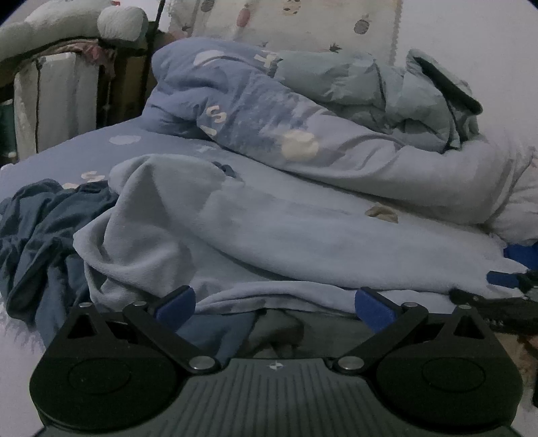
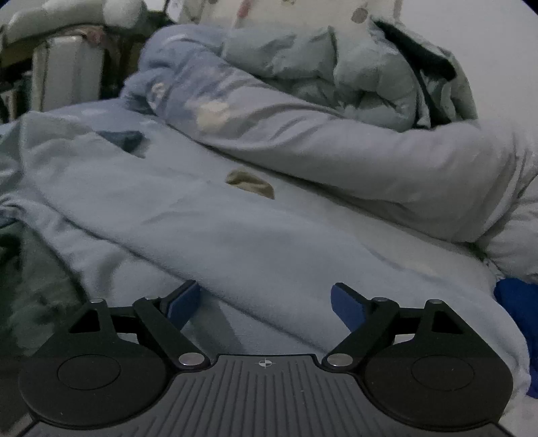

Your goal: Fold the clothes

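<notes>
A light blue fleece garment (image 1: 269,235) lies spread and rumpled across the bed, with a small tan patch (image 1: 381,212) on it. It also fills the right wrist view (image 2: 235,228). A dark blue garment (image 1: 40,232) lies crumpled to its left. My left gripper (image 1: 274,304) is open, its blue pads at the garment's near edge, holding nothing. My right gripper (image 2: 265,304) is open with the fleece hem lying between its blue pads. The right gripper's tip also shows at the right edge of the left wrist view (image 1: 504,279).
A bunched blue patterned duvet (image 1: 302,134) and a grey-green quilted jacket (image 1: 420,101) are piled behind the clothes. A patterned pillow (image 1: 302,23) leans on the wall. Stacked bedding (image 1: 57,84) stands at the back left. Something bright blue (image 2: 517,302) lies at the right.
</notes>
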Demonstrator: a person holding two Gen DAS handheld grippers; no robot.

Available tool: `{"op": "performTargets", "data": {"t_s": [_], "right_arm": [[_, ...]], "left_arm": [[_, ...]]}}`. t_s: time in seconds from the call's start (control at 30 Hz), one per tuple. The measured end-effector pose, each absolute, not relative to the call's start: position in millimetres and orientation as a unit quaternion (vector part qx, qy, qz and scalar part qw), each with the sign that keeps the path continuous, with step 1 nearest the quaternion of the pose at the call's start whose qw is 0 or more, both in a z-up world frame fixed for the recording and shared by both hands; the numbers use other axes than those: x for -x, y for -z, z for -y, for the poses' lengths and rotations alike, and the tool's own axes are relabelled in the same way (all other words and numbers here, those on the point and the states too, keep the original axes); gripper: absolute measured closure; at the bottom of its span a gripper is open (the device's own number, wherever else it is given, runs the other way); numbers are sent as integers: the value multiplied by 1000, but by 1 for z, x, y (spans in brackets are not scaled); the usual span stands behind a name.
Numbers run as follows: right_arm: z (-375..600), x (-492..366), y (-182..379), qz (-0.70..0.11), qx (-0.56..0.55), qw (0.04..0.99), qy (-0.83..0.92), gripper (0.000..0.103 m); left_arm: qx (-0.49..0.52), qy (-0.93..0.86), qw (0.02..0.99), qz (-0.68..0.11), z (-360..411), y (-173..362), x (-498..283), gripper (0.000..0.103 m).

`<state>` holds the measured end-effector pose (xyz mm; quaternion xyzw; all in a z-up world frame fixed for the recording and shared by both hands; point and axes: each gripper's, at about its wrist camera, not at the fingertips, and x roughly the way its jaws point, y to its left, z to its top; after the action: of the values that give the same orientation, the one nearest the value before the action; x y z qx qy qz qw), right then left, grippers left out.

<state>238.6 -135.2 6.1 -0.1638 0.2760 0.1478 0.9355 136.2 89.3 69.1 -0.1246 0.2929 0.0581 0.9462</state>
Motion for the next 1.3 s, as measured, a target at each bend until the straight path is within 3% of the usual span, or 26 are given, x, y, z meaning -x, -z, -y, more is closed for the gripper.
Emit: {"op": "performTargets", "data": {"t_s": [0.2, 0.27, 0.33, 0.47, 1.13, 1.3], "right_arm": [[125, -262, 7, -294, 139, 935, -145, 47], [124, -255, 9, -295, 140, 934, -147, 68], [123, -253, 8, -295, 135, 935, -146, 80], [130, -246, -4, -289, 111, 939, -148, 91], [161, -84, -23, -310, 101, 921, -214, 95], [164, -67, -27, -343, 88, 911, -210, 83]], "left_arm": [[132, -57, 943, -301, -91, -68, -139, 0], [139, -53, 941, -304, -94, -67, -139, 0], [146, -54, 939, -306, -97, -67, -138, 0], [153, -60, 939, -303, -104, -70, -135, 0], [179, -73, 937, -291, -130, -78, -126, 0], [175, -73, 938, -292, -132, -77, -126, 0]]}}
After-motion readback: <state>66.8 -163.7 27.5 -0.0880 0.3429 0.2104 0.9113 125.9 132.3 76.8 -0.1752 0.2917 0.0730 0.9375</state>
